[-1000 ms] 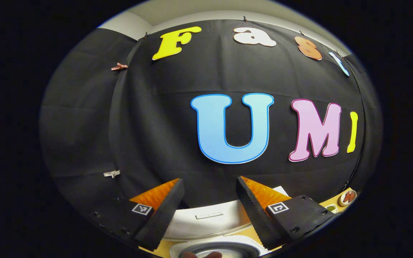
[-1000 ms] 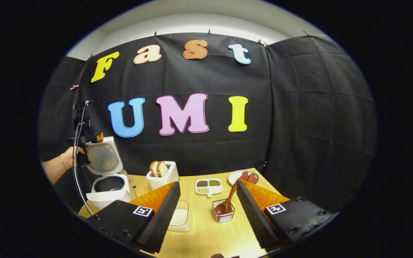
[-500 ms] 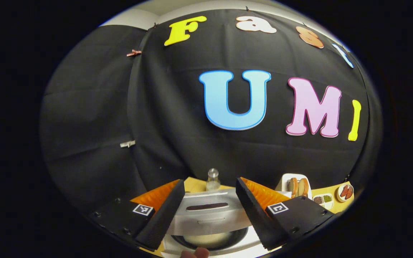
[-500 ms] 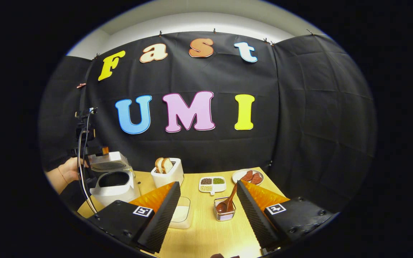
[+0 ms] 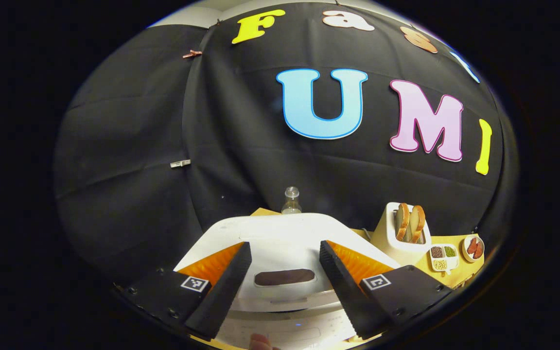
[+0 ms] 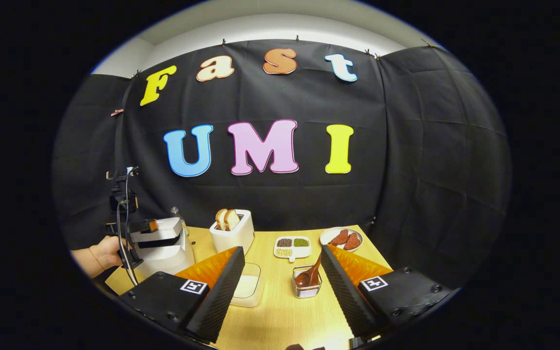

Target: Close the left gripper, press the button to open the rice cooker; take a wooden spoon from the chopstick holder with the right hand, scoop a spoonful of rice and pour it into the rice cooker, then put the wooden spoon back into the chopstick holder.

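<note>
1. A black cloth wall stands behind a light wooden table [image 6: 280, 311].
2. In the right gripper view, at the far left, a hand [image 6: 107, 250] holds the left claw [image 6: 151, 226] over the white rice cooker [image 6: 163, 245].
3. The rice cooker lid looks almost down, with a dark gap under it.
4. In the left gripper view, the left claw [image 5: 285, 287] is spread wide, its 2 fingers [image 5: 224, 287] apart above the white lid [image 5: 280, 238], gripping nothing.
5. A dark oval window [image 5: 285, 277] on the lid sits between the fingers.
6. A small clear bottle [image 5: 290, 200] stands behind the rice cooker.
7. Next comes a white toaster [image 6: 232, 231] with 2 slices of bread [image 6: 226, 218] in it.
8. A white box of rice [image 6: 248, 289] lies near the front, partly behind the right claw's left finger.
9. The wooden spoon [image 6: 309, 274] leans in the clear chopstick holder [image 6: 306, 287], bowl down.
10. Behind it is a small tray of beans [image 6: 292, 245], then a plate [image 6: 341, 237] with red slices.
11. The right claw [image 6: 282, 291] is spread wide above the table, gripping nothing.
</note>
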The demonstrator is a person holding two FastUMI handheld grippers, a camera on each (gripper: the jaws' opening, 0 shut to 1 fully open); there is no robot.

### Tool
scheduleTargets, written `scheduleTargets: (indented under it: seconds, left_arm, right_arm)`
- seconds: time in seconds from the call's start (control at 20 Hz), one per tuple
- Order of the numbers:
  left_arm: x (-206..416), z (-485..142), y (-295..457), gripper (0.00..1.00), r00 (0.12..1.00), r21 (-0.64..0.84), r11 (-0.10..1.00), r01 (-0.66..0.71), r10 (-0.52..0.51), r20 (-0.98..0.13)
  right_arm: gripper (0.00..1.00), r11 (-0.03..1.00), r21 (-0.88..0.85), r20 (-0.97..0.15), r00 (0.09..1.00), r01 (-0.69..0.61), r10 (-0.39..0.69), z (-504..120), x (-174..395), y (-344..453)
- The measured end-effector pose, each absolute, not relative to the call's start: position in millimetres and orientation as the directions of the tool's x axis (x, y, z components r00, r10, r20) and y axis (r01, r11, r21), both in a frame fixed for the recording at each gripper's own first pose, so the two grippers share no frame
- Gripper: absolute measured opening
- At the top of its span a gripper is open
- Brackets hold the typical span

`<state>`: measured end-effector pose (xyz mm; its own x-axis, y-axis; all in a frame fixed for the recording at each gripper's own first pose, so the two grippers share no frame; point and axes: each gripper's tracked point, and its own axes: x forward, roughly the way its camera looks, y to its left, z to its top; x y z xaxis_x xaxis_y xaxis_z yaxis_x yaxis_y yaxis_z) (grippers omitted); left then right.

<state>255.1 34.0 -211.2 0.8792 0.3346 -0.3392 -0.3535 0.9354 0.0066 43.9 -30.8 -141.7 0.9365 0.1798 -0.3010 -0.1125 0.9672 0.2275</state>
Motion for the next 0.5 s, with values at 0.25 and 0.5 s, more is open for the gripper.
scheduleTargets:
  seconds: [0.25,0.5]
  left_arm:
    - [246.2,-244.4,28.2,0.99,0.861,0.017,0.942,-0.336,0.314,-0.400]
    - [233.5,-259.7,23.2,1.00,0.853,0.036,0.942,-0.333,0.318,-0.415]
  right_arm:
    - [0.98,0.969,0.202,-0.312,0.928,-0.143,0.202,-146.6,44.0,-23.9]
    - [0.98,0.963,0.219,-0.312,0.924,-0.157,0.222,-147.9,49.1,-13.6]
